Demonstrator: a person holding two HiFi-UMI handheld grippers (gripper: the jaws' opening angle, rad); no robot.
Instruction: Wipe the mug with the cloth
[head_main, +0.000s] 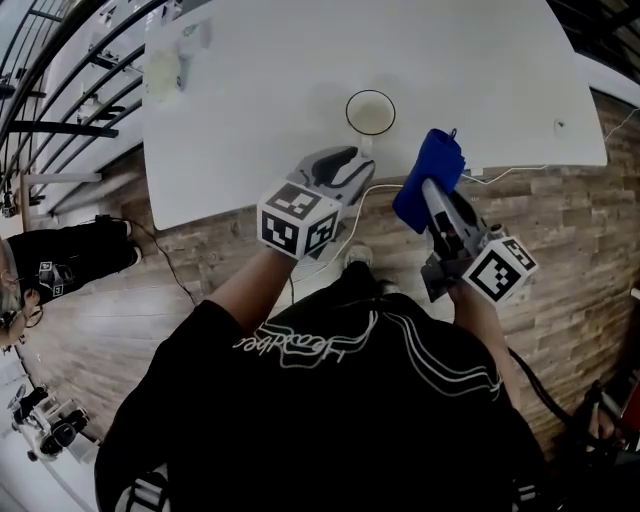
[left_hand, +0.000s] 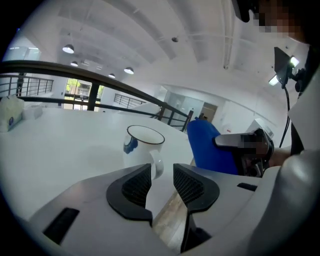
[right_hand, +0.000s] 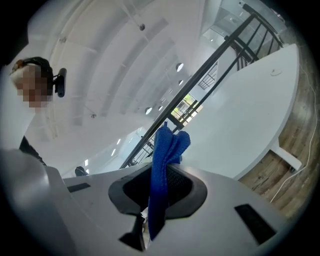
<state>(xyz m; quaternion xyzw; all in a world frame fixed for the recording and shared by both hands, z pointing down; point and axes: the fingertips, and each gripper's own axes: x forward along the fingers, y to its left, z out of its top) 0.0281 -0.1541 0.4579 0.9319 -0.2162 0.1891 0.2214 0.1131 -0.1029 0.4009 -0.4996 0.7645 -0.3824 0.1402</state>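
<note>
The white mug (head_main: 370, 112) stands upright on the table (head_main: 270, 70).

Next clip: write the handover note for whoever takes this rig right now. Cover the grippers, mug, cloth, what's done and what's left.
Left gripper: open and empty, aimed at the mug's handle side, not gripping it.
Right gripper: shut on the blue cloth, held above the table edge, right of the mug in the head view and not touching it.
Mug: upright on the white table, near its front edge, free of both grippers.
Done: cloth is in hand.
Left: probably steady the mug with the left gripper, then bring the cloth onto it and wipe.
</note>
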